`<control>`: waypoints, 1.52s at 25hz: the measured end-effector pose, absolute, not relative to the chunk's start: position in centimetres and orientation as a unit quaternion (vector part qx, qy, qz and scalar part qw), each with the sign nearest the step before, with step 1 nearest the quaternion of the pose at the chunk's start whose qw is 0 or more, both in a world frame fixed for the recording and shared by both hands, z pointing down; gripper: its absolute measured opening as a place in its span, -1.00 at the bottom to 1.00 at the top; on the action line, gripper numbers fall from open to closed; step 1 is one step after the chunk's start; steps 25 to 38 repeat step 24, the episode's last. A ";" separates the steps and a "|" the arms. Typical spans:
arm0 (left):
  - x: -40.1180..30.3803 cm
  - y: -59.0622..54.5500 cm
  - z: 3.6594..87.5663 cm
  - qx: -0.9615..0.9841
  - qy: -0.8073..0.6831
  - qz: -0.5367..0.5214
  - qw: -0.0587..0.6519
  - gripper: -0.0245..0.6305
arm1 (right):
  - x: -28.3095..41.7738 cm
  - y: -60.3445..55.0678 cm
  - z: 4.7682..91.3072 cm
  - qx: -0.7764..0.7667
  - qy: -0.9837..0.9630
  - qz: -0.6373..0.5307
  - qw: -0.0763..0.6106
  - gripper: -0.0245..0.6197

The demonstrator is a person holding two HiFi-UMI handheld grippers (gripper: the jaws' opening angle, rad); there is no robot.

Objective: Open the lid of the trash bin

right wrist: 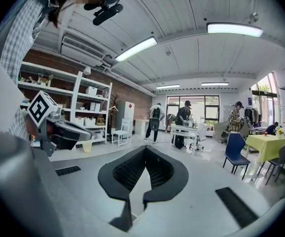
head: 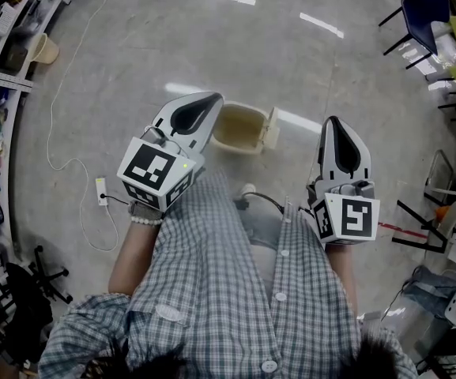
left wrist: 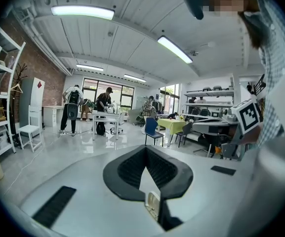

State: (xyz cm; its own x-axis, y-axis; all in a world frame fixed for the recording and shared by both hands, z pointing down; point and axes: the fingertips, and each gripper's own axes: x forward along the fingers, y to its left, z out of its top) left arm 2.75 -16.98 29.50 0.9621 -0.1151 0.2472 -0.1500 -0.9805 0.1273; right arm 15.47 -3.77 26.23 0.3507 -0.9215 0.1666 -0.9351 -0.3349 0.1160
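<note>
Head view is showing the trash bin (head: 239,129) sitting on the floor ahead of the person, its lid (head: 272,129) seemingly hanging open at one side; left gripper (head: 190,115) and right gripper (head: 338,136) are hovering well above it, jaws pressing together on nothing, probably idling.

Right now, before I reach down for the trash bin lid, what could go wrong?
The left gripper and right gripper both have jaws shut on nothing; they likely cannot take a lid edge until opened.
Both gripper views face across the room, not the trash bin, so only the head view guides the approach.
A power strip lies on the floor left of the bin; stepping there could snag it.
</note>
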 end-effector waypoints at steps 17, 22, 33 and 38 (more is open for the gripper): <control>2.7 -16.9 29.7 0.987 -0.064 0.123 0.076 -0.91 | 15.3 -4.0 26.7 0.813 -0.573 0.042 0.098 -0.87; 2.6 -16.8 29.8 0.987 -0.066 0.123 0.078 -0.91 | 15.1 -4.0 26.8 0.810 -0.576 0.043 0.100 -0.87; 2.6 -16.8 29.8 0.987 -0.066 0.122 0.079 -0.91 | 15.0 -3.9 26.8 0.809 -0.577 0.043 0.101 -0.87; 2.6 -16.8 29.8 0.987 -0.066 0.122 0.079 -0.91 | 15.0 -3.9 26.8 0.809 -0.577 0.043 0.101 -0.87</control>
